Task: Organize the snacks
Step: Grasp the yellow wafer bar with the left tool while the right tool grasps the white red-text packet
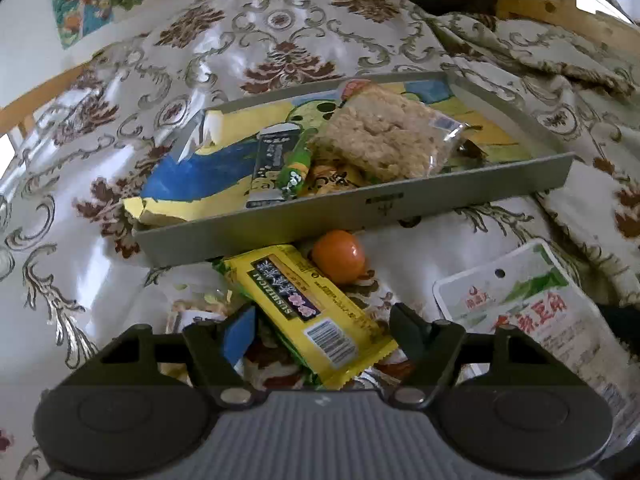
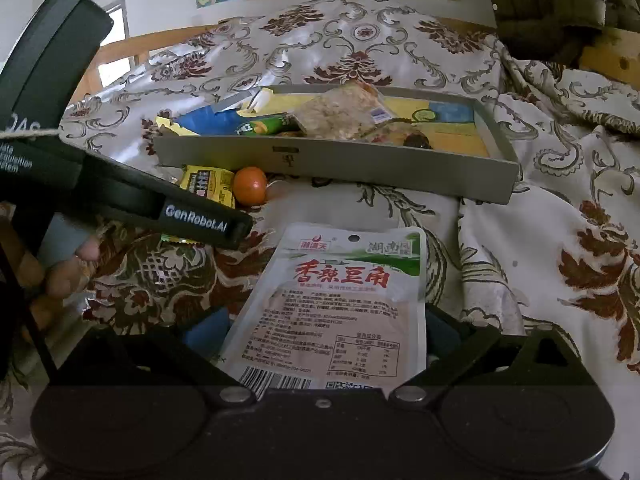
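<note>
Partly filled, the grey tray (image 1: 420, 196) on the cloth-covered counter (image 1: 100, 128) already holds a rice-crisp bar (image 1: 384, 132) and small packets, while three snacks remain outside it. At the tray's 6 o'clock lie an orange ball (image 1: 339, 255) and a yellow packet (image 1: 308, 312), printed "SUSHITICAL" as far as the blur allows, between the wide-spread fingers of the left claw (image 1: 320, 320). The right claw (image 2: 320, 332), equally wide, straddles a white pouch (image 2: 340, 304) without gripping; "GenRobot.AI" marks the other tool.
</note>
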Motion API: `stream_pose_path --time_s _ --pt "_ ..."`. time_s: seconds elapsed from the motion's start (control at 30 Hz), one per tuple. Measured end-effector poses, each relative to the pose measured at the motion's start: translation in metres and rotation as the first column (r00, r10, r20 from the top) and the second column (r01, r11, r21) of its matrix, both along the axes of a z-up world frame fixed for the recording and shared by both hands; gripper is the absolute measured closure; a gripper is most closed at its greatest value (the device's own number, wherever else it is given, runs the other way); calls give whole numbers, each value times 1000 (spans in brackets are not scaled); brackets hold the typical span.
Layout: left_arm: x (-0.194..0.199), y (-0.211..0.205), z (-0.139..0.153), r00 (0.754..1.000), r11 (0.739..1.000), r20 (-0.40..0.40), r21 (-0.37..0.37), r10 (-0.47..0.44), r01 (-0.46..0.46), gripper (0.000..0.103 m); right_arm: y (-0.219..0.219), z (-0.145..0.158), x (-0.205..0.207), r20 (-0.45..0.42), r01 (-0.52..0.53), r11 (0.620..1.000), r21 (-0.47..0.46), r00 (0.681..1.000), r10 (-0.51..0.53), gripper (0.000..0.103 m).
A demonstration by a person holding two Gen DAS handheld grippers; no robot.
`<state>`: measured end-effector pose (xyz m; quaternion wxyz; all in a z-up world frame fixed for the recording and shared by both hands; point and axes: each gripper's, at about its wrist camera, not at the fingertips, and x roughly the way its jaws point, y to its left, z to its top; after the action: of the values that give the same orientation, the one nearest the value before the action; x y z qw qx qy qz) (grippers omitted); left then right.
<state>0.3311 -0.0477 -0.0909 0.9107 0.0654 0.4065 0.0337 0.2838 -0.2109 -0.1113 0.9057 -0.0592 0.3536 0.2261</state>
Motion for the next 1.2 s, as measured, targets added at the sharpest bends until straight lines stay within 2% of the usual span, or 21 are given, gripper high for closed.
stream_pose_path --time_s 0.23,0.43,0.53,0.63,0.7,0.87,1.0,1.2 --pt "-12 4 5 1000 1000 12 -15 -27 27 35 2 2 -2 -7 -5 1000 -23 1000 5 3" --pt "-34 8 9 993 988 -29 -108 -114 110 37 2 8 -5 -32 -18 998 -66 999 16 4" --pt "-37 11 10 989 983 -41 -126 -139 132 36 3 5 -5 -28 -44 995 -88 999 41 2" --pt "-28 10 10 991 984 -60 -139 -120 111 32 5 -3 -4 -2 -81 989 -127 997 81 1" --pt "-19 10 9 992 984 -71 -156 -102 90 28 5 -5 -2 2 -80 990 -119 997 81 1" --pt "-9 4 4 993 990 -81 -121 -82 72 26 4 -7 2 -2 -81 991 -102 997 82 1" --pt "-12 7 6 994 989 -76 -133 -73 62 34 4 -5 2 -1 -73 992 -107 997 73 3" --pt "-27 12 13 993 983 -87 -171 -81 65 39 8 0 -4 9 -73 987 -141 997 75 6"
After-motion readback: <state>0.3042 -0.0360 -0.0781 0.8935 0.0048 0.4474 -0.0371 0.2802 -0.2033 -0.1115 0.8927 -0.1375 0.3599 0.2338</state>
